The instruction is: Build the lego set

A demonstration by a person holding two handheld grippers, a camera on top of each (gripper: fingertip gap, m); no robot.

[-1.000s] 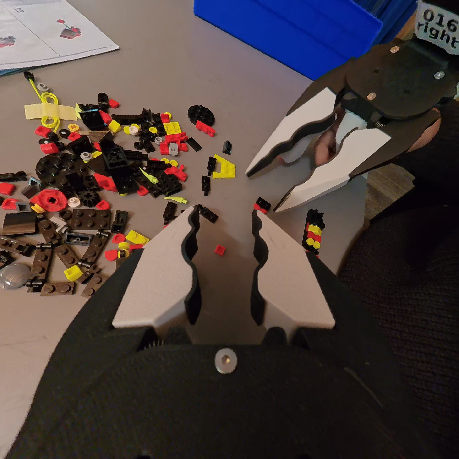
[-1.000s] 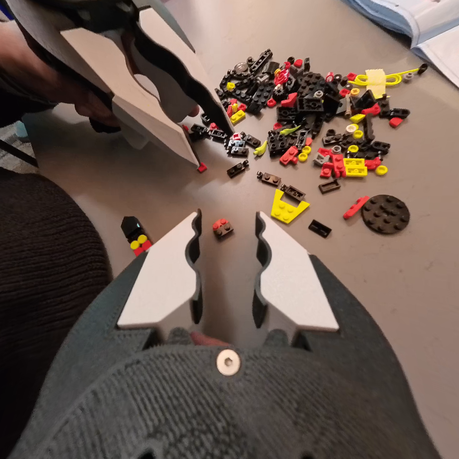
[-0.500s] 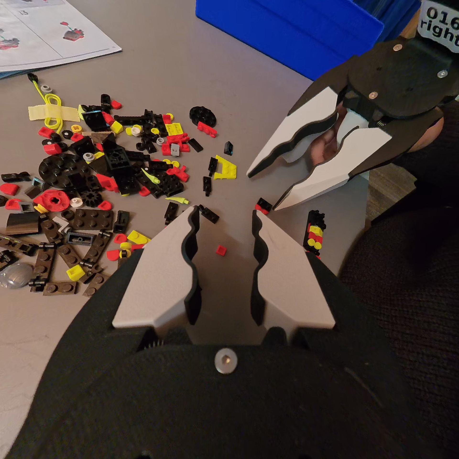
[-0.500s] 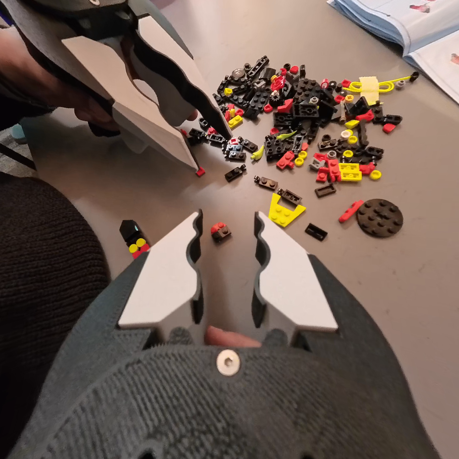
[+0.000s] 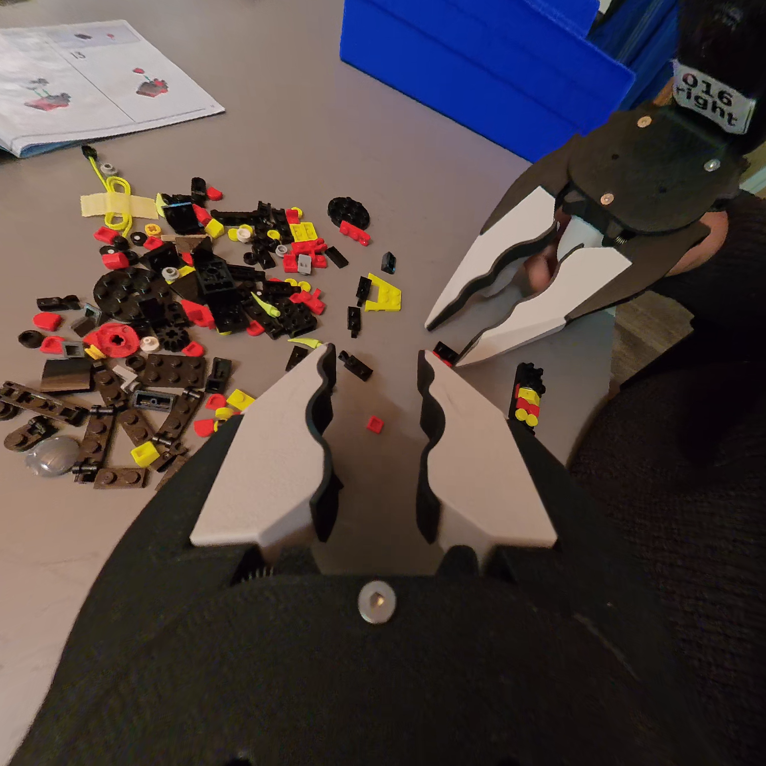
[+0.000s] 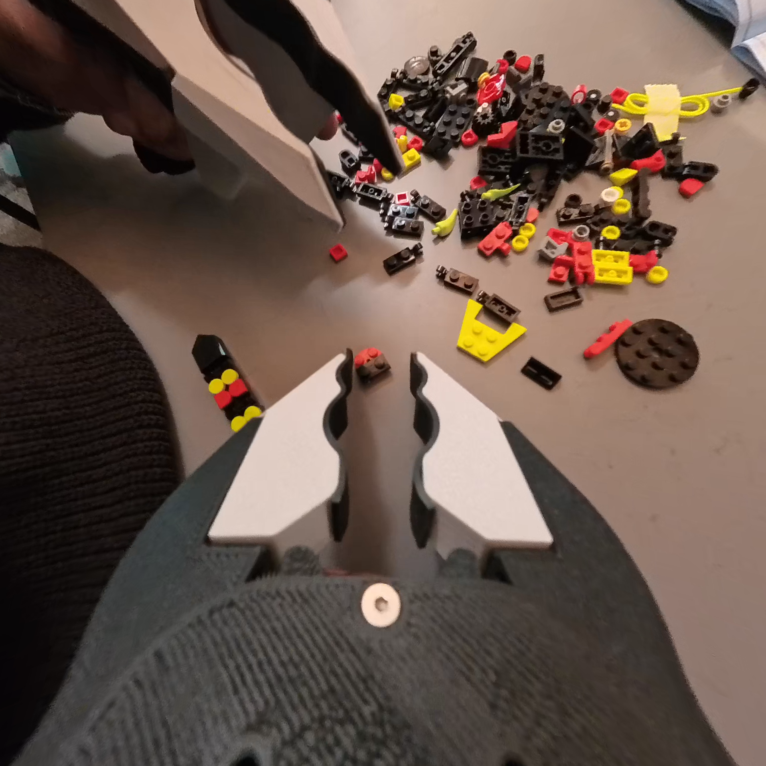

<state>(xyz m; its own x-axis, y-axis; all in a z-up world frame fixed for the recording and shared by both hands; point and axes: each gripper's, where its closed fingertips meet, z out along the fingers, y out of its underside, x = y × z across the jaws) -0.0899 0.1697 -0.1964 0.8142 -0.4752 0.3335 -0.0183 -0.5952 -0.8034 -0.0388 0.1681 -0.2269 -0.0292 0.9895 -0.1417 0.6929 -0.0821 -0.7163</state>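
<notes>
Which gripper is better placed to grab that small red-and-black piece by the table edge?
Right. The right gripper is open with the red-and-black piece at its fingertips; the left gripper is open over a tiny red tile.

Hobby desk – grey table, blue bin, booklet.

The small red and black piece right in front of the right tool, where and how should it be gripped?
Judging by its pose, grip the red and black piece across its two flat side walls, coming straight ahead and down with the right tool. It lies flat on the table, apart from the pile, already between the open jaws. The rounded red top would likely slip, so pinch low on the black base.
</notes>
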